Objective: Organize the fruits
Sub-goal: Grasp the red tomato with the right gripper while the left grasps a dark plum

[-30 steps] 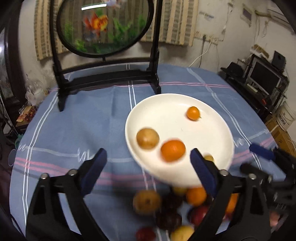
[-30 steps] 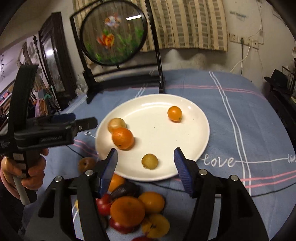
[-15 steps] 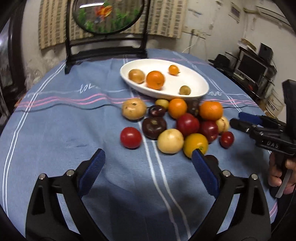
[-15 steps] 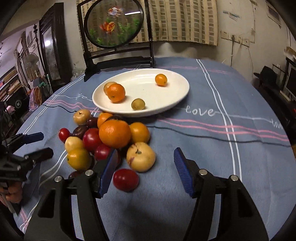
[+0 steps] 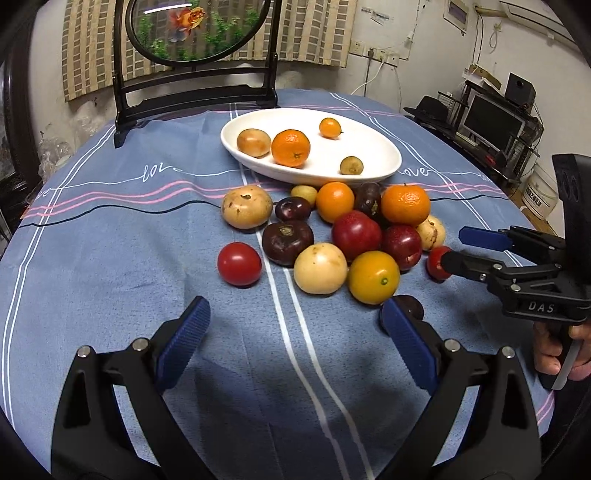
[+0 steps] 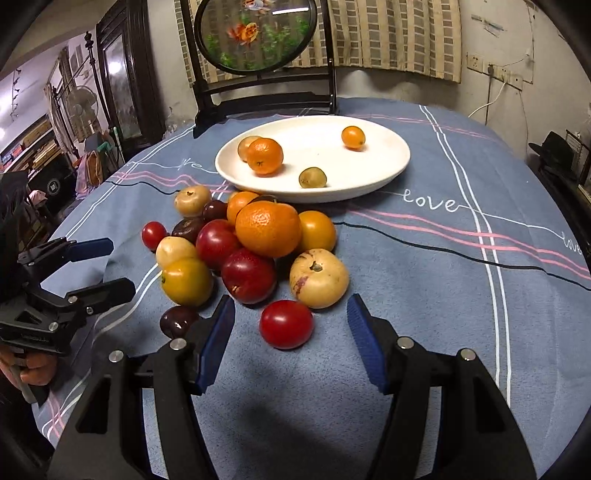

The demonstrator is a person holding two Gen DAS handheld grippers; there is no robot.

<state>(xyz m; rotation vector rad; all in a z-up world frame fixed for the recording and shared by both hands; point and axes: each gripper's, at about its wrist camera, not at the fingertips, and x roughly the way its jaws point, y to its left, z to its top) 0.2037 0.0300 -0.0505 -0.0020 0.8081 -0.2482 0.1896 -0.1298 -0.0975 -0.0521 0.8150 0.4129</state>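
Fruit lies heaped on a blue tablecloth (image 5: 110, 258) with white and pink stripes, and the white plate (image 5: 384, 157) serves as my landmark. Four pieces sit inside the plate: a tangerine (image 5: 290, 147) touching a tan round fruit (image 5: 253, 142) on its left side, a small orange kumquat (image 5: 330, 127) toward the far rim, and a small olive-green fruit (image 5: 351, 165) near the front rim. The loose pile starts right against the plate's near edge and spreads toward me: oranges, red and dark purple plums, yellow-tan fruits. A red tomato (image 5: 239, 263) sits at the pile's left edge, just beside a dark plum (image 5: 287, 238). Behind the plate stands a black frame holding a round goldfish picture (image 5: 195, 27).

My left gripper (image 5: 295, 332) hovers low over bare cloth on the near side of the pile from the plate, its blue-padded fingers spread wide with nothing between them. My right gripper (image 6: 291, 341) is also spread wide and empty, held over the cloth on the pile's near right side, with another small red tomato (image 6: 286, 324) lying on the cloth ahead, between the lines of its two pads but untouched. A large yellow-tan fruit (image 6: 319, 278) rests just beyond that tomato, toward the plate.
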